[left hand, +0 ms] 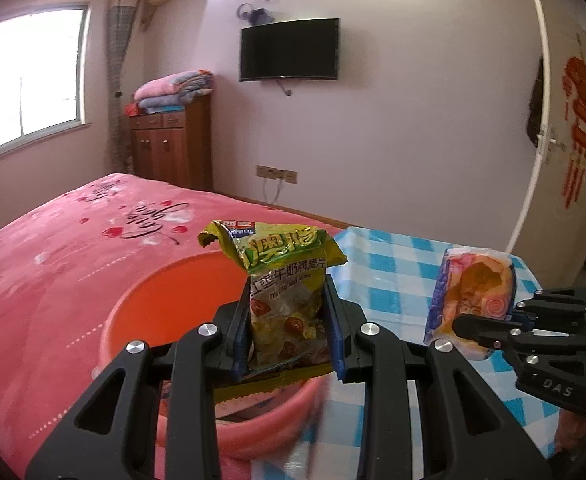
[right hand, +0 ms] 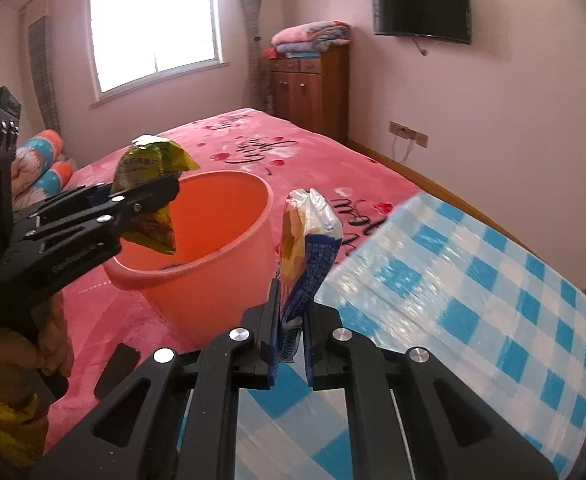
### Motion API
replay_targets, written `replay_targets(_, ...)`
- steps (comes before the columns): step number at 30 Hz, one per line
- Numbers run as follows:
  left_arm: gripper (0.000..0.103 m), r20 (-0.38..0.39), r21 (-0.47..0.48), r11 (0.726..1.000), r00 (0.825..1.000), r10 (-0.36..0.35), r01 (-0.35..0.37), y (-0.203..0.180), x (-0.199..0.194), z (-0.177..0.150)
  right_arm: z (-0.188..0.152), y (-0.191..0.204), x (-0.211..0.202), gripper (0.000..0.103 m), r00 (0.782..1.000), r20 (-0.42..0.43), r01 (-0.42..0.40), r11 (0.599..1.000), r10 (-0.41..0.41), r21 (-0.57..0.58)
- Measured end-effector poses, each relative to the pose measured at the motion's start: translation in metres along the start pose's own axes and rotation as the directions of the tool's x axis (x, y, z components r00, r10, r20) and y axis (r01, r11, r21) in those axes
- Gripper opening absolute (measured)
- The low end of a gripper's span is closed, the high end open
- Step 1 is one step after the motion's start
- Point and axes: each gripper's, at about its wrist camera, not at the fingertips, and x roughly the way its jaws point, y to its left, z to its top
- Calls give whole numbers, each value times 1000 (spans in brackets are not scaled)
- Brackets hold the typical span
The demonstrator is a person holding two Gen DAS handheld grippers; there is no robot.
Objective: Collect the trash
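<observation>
A: Black plastic left tool [left hand: 289, 324]: state?

B: Closed on a green-and-yellow oat packet [left hand: 283, 280], gripped around its lower half. The packet stands upright, its torn top flared open. In the right wrist view the same tool [right hand: 161, 196] holds the packet [right hand: 149, 168] over the near rim of the bucket.

A: Right tool [right hand: 291, 332]?

B: Closed on a blue-and-orange wrapper [right hand: 305, 248], clamped at its lower end; the wrapper stands upright, its silver inside showing at the top. From the left wrist view, this tool [left hand: 473, 328] holds the wrapper [left hand: 473, 292] above the checked cloth.

A: Bucket position?

B: An orange plastic bucket [right hand: 229, 280] stands just beside the edge of the surface, in front of the bed. Something dark lies at its bottom; it cannot be identified.

A: Surface?

B: Covered by a blue-and-white checked cloth [right hand: 493, 280], right of the bucket.

A: Beyond that?

B: A bed [left hand: 53, 248] with a pink cover, then a wooden cabinet [left hand: 169, 148] carrying folded blankets [left hand: 177, 88], and a wall-mounted television [left hand: 289, 50].
</observation>
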Motion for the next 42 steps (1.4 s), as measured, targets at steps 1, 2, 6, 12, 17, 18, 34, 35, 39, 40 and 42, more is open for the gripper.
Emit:
replay_targets(1,33,0,-4,1000,1000,8,-8,3,1,0,3,4,1,10,1000,0,-7,1000,7,-8)
replay_targets(2,33,-2,-10,1000,1000,18,-18,8,3,0,7,9,4,10,1000,2,-15,1000,15,-21)
replay_targets(6,33,-12,-39,998,999,48,-49,26,7,0,21,27,15,10,999,3,-45,997,46,-62)
replay_targets(12,33,-35,-59,995,996,82,-84,47,16,-2,41,54,33,10,995,-6,-97,989,97,-108)
replay_targets(17,33,-61,-72,993,994,94,-98,56,27,-6,54,70,50,10,992,-19,-127,983,126,-133)
replay_targets(18,33,-66,-75,992,993,96,-101,58,29,-7,56,72,54,10,991,-24,-131,982,129,-137)
replay_targets(34,45,-131,-96,989,986,102,-115,66,58,-20,52,73,85,10,992,-59,-118,986,112,-119)
replay_targets(35,52,-132,-96,988,985,111,-124,64,58,-20,52,72,84,11,992,-53,-118,986,113,-114)
replay_targets(39,89,-117,-91,980,979,165,-176,65,56,-20,50,65,77,65,997,-3,-75,993,75,-93)
replay_targets(40,95,-119,-97,979,979,165,-177,66,56,-20,50,60,74,72,998,15,-64,995,65,-73)
replay_targets(42,97,-134,-100,975,974,185,-199,67,58,-20,50,51,69,85,997,33,-66,997,68,-41)
